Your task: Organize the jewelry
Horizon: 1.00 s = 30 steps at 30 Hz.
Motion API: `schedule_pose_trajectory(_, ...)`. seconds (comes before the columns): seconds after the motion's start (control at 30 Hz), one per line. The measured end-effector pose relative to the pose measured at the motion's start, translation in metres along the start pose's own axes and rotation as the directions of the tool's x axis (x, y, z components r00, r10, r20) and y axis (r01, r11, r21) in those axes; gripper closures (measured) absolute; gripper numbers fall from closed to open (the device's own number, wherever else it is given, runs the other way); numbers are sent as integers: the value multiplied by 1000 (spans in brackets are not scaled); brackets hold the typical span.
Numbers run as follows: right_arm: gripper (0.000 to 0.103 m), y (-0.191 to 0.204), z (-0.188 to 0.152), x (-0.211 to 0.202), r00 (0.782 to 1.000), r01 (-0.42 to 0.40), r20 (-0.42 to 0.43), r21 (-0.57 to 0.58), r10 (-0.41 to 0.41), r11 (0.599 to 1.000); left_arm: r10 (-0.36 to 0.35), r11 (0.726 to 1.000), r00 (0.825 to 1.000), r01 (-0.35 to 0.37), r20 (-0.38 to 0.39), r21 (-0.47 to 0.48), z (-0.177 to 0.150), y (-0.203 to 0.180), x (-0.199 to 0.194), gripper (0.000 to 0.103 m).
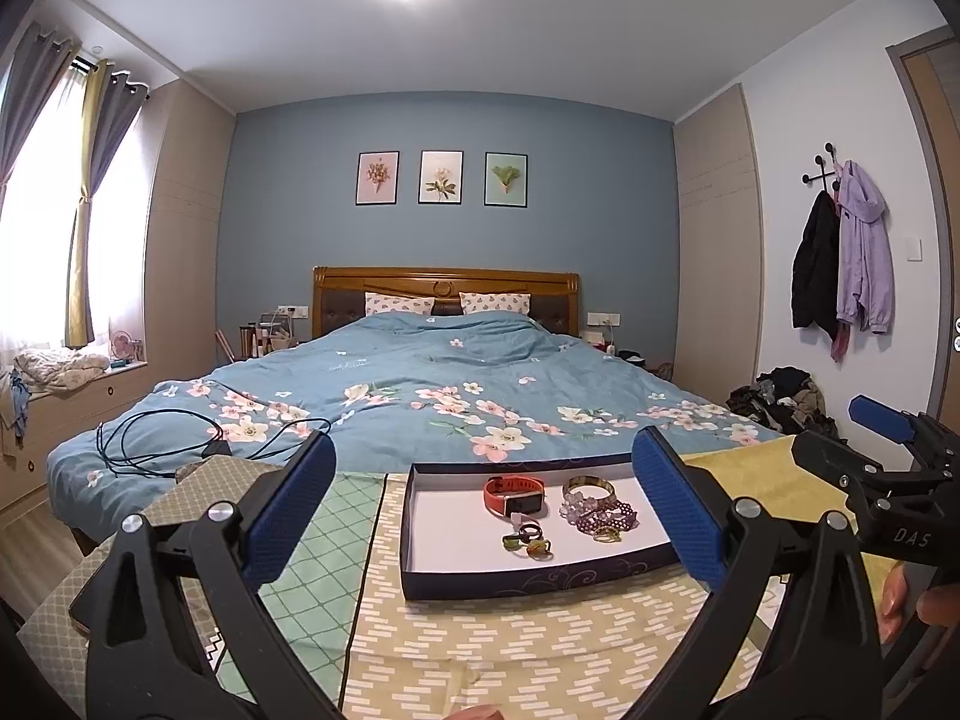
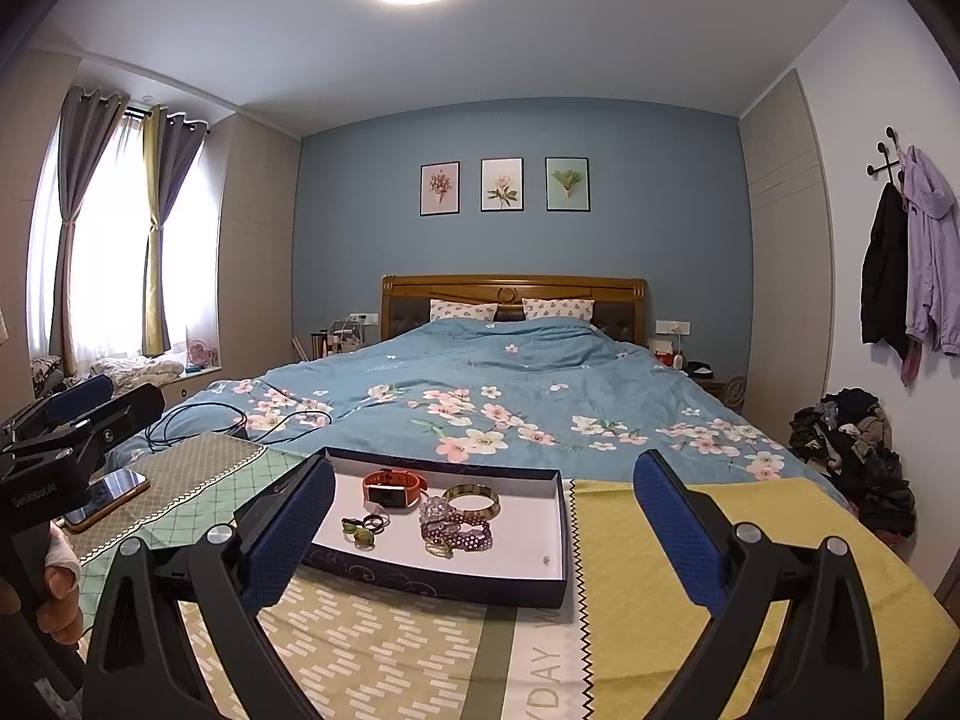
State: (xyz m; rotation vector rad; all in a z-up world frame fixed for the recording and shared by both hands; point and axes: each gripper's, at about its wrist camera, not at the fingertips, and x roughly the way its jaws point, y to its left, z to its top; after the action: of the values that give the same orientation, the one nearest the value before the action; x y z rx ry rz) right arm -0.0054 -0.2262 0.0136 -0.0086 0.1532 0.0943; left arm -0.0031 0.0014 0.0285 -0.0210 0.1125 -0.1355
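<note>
1. Bed (image 1: 420, 384) w/ floral duvet behind; patterned cloth (image 2: 384, 630) covers the work surface.
2. Navy tray (image 1: 528, 579) on cloth holds all the jewelry.
3. Left gripper (image 1: 486, 504) & right gripper (image 2: 483, 510): jaws wide, empty, both short of the tray.
4. Orange watch (image 2: 393, 489), gold bangle (image 2: 474, 501), purple bead bracelets (image 2: 459, 531) touching — a grab could drag neighbours.
5. Rings (image 2: 363, 528) small, clustered; prob slip from the pads.

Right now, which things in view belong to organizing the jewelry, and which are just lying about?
Belongs to the job:
- dark blue shallow box with white floor
- orange-strapped watch
- gold bangle
- purple beaded bracelets
- small dark and green rings

Lying about:
- black-screened phone with orange edge
- black cable on the blue floral duvet
- dark clothes heap on the floor
</note>
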Motion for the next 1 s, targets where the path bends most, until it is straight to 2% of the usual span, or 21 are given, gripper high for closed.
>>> schedule_pose_trajectory(1.0,7,-4,7,-7,999,14,51,26,-15,1000,10,1000,1000,-10,-4,-9,-6,-3,3,6)
